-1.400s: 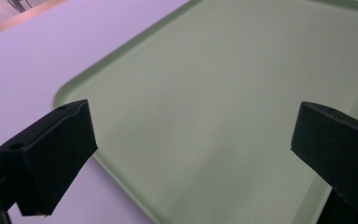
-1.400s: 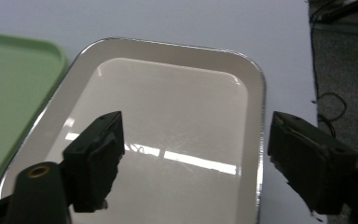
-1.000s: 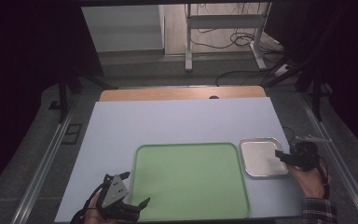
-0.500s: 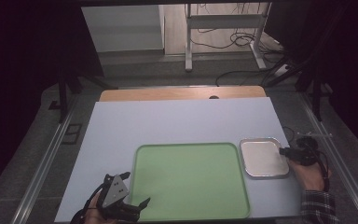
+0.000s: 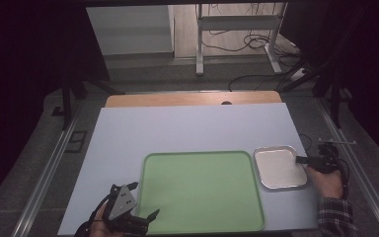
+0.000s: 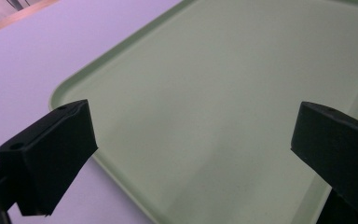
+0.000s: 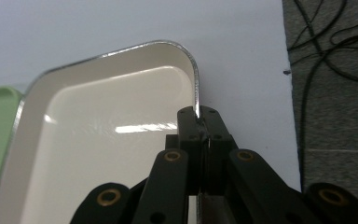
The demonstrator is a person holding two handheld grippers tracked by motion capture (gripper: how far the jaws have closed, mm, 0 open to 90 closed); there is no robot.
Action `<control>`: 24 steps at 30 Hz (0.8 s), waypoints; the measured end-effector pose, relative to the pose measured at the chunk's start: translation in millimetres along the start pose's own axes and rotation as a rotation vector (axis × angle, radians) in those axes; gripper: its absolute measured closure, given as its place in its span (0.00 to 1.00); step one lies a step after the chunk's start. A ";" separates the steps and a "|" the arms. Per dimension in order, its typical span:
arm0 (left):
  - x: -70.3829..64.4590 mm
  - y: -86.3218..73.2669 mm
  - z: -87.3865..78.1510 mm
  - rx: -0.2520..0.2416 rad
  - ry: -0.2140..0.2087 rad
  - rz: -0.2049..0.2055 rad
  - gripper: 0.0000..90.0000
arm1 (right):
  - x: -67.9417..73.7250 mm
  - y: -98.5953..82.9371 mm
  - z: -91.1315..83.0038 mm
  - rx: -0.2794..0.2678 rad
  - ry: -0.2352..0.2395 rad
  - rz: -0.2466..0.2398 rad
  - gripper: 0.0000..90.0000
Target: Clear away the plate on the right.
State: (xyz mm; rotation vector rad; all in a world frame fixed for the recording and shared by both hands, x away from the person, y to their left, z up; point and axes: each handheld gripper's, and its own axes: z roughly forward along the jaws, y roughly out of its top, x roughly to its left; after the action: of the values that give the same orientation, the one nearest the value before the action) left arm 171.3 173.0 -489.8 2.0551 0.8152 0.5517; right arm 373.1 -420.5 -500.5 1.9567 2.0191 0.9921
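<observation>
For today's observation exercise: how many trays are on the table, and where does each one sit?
2. A large green tray lies near the table's front edge by the open left gripper. A smaller white metal-rimmed tray sits beside it, its rim clamped by the right gripper.

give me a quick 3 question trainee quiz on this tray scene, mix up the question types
1. True or false: the right gripper is shut on the rim of the white metal tray.
2. Multiple choice: the left gripper is A) shut on the green tray, B) open over the green tray's near left corner, C) holding the white metal tray.
3. Fill in: in the high view the white metal tray lies to the ____ of the green tray.

Key: 1 true. 2 B. 3 right.
</observation>
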 end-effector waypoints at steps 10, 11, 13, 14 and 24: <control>0.3 0.0 -0.3 -0.001 0.001 -0.002 0.00 | 3.0 1.6 -11.3 -0.050 0.036 0.008 0.99; 0.4 -0.1 -0.3 -0.002 0.001 -0.003 0.00 | 3.0 1.6 -11.3 -0.050 0.036 0.008 0.99; 0.5 0.0 -0.5 -0.003 0.002 -0.003 0.00 | 5.9 2.1 -14.3 -0.070 0.057 0.012 0.99; 0.5 0.0 -0.5 -0.003 0.002 -0.004 0.00 | 5.9 2.1 -14.3 -0.070 0.057 0.012 0.99; 0.6 0.0 -0.5 -0.003 0.002 -0.004 0.00 | 31.3 3.4 -12.6 -0.068 0.113 -0.035 0.98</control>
State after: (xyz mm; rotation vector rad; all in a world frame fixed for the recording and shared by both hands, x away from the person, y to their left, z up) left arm 171.3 173.7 -489.5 2.0504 0.8193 0.5531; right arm 365.0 -395.8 -478.7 1.8644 2.0410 1.1709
